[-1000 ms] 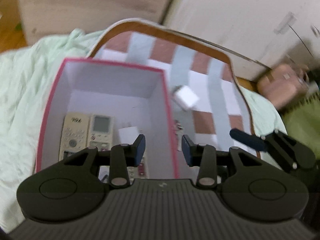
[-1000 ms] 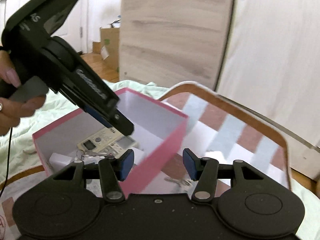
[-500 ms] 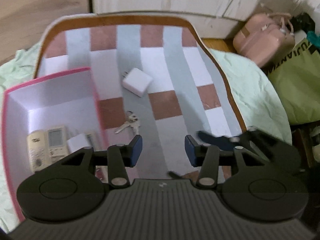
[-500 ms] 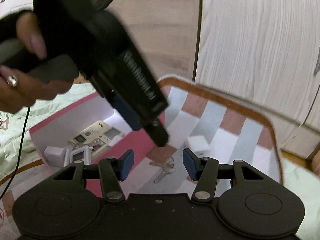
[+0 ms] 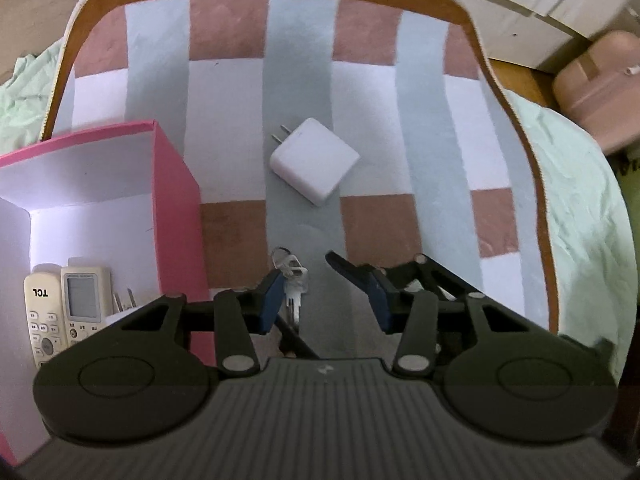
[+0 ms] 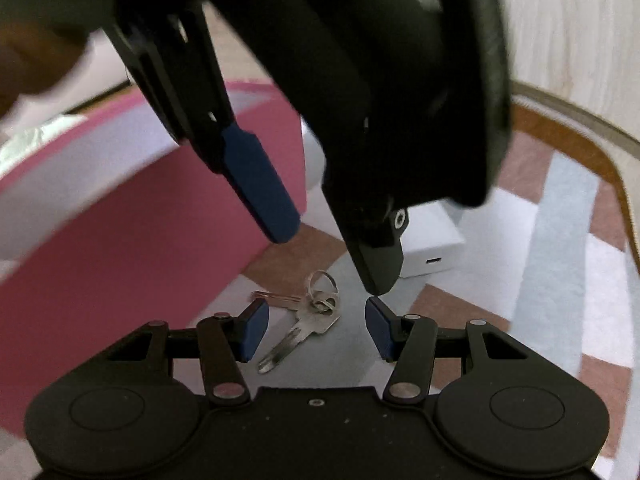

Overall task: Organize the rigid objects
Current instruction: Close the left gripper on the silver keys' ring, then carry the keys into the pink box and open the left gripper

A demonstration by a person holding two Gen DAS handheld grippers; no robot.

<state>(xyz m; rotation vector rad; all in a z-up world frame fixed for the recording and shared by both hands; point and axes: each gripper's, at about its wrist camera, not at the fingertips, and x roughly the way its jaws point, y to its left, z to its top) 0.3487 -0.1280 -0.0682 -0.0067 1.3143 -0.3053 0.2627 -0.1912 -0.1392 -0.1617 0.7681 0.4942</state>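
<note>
- Right, closest to the lens, the right gripper (image 6: 316,330) has its jaws spread wide with nothing between the pads, low over the checked mat (image 6: 560,240).
- The bunch of keys (image 6: 308,320) lies flat on the mat just ahead of those blue pads, framed by the gap, one long silver key pointing back toward the camera and the ring at the far end.
- From the left wrist view, the left gripper (image 5: 324,292) is also parted and empty, and the keys (image 5: 292,276) sit right beside its left-hand pad, partly hidden behind it.
- In that same view the right gripper (image 5: 360,276) pokes in from the right, its dark fingers close to the keys.
- In the right wrist view, the left gripper (image 6: 320,248) looms from above, fingers apart and pointing down at the keys, one tip hanging just above the right gripper's right-hand pad.
- To the left stands the pink box (image 5: 176,208), open-topped, white inside, just beside the keys' patch of mat.
- Inside it, two remote controls (image 5: 64,312) lie side by side against the near wall, one marked TCL.
- Farther out, the white charger (image 5: 314,166) rests alone on the mat, prongs pointing away, well apart from the box.
- Beyond the mat's brown border, pale green bedding (image 5: 572,184) spreads out, and a pink bag (image 5: 596,84) sits at the far right.
</note>
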